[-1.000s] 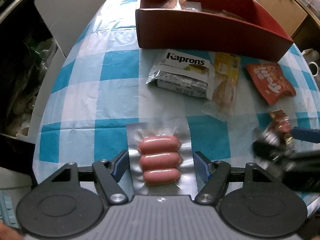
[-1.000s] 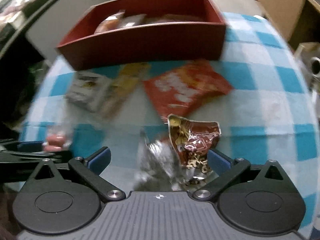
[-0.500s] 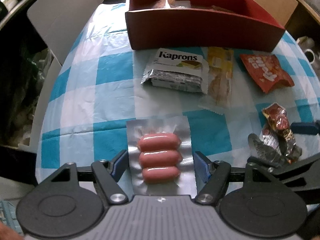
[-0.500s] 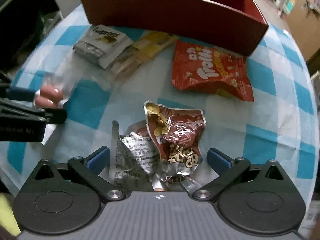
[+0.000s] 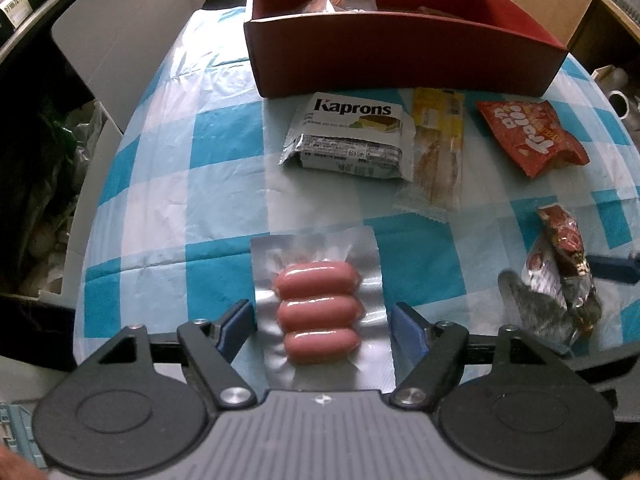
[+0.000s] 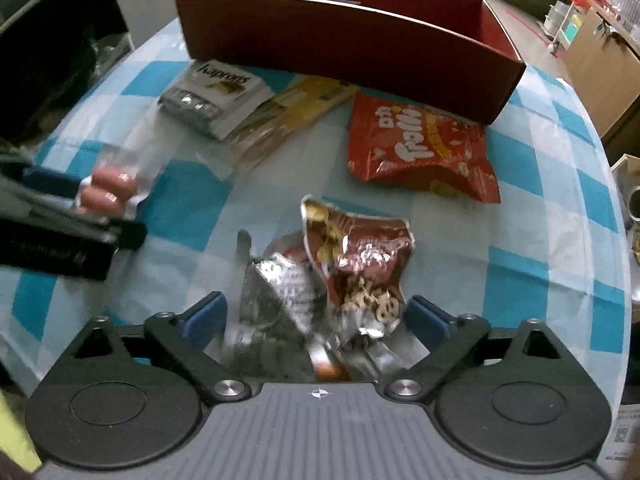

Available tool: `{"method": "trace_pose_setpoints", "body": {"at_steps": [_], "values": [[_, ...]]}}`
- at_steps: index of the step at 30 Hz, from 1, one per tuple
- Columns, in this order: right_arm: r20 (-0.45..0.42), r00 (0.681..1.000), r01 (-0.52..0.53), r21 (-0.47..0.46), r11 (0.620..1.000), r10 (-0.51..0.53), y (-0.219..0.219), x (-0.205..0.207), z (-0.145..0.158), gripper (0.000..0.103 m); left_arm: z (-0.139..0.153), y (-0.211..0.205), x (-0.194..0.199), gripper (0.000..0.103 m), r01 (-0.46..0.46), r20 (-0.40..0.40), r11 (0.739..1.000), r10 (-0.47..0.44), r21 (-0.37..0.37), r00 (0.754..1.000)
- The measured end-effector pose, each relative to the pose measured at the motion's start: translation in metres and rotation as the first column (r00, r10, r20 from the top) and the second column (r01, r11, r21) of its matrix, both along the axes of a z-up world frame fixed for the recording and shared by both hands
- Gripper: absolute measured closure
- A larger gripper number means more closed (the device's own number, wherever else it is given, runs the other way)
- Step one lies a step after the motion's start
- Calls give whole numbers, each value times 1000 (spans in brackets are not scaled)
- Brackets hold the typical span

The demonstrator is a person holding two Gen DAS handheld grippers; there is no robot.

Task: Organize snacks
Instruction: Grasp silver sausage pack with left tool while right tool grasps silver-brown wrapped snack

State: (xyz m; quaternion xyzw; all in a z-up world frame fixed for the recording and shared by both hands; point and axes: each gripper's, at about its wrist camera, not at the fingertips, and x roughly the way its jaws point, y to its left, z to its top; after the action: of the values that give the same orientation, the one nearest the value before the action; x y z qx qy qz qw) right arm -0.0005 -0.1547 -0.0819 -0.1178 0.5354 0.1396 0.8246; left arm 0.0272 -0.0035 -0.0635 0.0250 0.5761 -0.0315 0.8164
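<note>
My left gripper (image 5: 322, 320) straddles the sausage pack (image 5: 318, 306) lying flat on the checked cloth (image 5: 192, 184); its jaws are opening, pads just clear. My right gripper (image 6: 318, 318) is closing around the crumpled brown bag (image 6: 360, 264), not yet pressing. The red box (image 5: 400, 60) sits at twelve o'clock.

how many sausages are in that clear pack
3, stacked in a row inside the sausage pack, which lies on the table between the left gripper's opening jaws; none look hidden.

Glossy clear-plastic sausage pack (image 5: 318, 308)
</note>
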Motion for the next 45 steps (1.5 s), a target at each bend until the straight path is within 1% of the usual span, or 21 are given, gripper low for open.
{"method": "trace_pose_setpoints", "body": {"at_steps": [3, 6, 7, 12, 16, 18, 19, 21, 24, 25, 27, 29, 32, 33, 35, 36, 37, 39, 41, 44, 45], "values": [[-8, 1000, 4, 15, 1000, -3, -1, -5, 2, 15, 0, 2, 1, 33, 1, -5, 1000, -1, -9, 1000], [-27, 999, 21, 57, 998, -20, -5, -7, 6, 23, -1, 4, 2, 32, 0, -10, 1000, 0, -21, 1000], [-25, 999, 26, 59, 998, -24, -5, -8, 6, 24, -2, 5, 2, 32, 1, -11, 1000, -1, -23, 1000], [-27, 999, 36, 44, 998, -35, -8, -4, 4, 21, -4, 4, 2, 30, 6, -13, 1000, -6, -18, 1000], [-41, 996, 82, 133, 988, -77, -25, 3, 15, 18, -4, 2, 1, 28, 13, -13, 1000, -13, -15, 1000], [-4, 997, 81, 179, 981, -81, -34, 4, 31, 18, -5, 1, 1, 26, 17, -13, 1000, -17, -11, 1000], [8, 997, 77, 182, 980, -80, -38, 6, 37, 16, -5, 0, 1, 25, 21, -13, 1000, -21, -8, 1000], [-2, 999, 47, 150, 988, -47, -41, 14, 39, 15, -5, -2, 0, 24, 27, -12, 1000, -27, -2, 1000], [-59, 998, -8, 45, 999, 11, -44, 25, 22, 15, -5, -2, -1, 24, 30, -10, 1000, -30, 0, 1000], [-78, 997, -17, 35, 999, 20, -47, 26, 16, 15, -6, -2, -2, 23, 32, -10, 999, -32, 1, 999], [-101, 995, -5, 102, 995, 15, -59, 33, 9, 13, -6, -3, -3, 23, 34, -5, 999, -34, 2, 999], [-115, 993, 14, 147, 989, 3, -68, 36, 7, 12, -6, -4, -3, 19, 36, -5, 999, -36, 4, 999], [-98, 995, -7, 144, 990, 21, -68, 30, 7, 12, -6, -3, -3, 18, 36, -7, 999, -36, 2, 999], [-103, 994, -10, 146, 989, 25, -69, 28, 8, 14, -6, -3, -3, 18, 37, -7, 999, -37, 1, 999], [-96, 995, -9, 143, 990, 23, -70, 24, 10, 21, -6, -2, -3, 18, 42, -5, 999, -42, 2, 999], [-78, 997, -19, 120, 993, 29, -68, 21, 10, 27, -6, -2, -3, 17, 43, -5, 999, -43, 2, 999], [-61, 997, -39, 85, 996, 45, -65, 17, 11, 30, -6, -2, -3, 16, 43, -6, 999, -43, 3, 999], [-36, 996, -85, 28, 996, 86, -55, 9, 8, 30, -7, -2, -2, 14, 40, -9, 999, -40, 4, 999], [-46, 992, -118, 21, 993, 119, -48, 5, 8, 30, -7, -1, -1, 14, 38, -11, 999, -38, 4, 999], [-56, 995, -79, 58, 995, 82, -56, 10, 10, 34, -8, -1, -1, 14, 40, -12, 999, -40, 2, 999], [-50, 996, -76, 42, 996, 78, -56, 10, 10, 37, -7, -1, -1, 14, 40, -12, 999, -40, 0, 999]]}}
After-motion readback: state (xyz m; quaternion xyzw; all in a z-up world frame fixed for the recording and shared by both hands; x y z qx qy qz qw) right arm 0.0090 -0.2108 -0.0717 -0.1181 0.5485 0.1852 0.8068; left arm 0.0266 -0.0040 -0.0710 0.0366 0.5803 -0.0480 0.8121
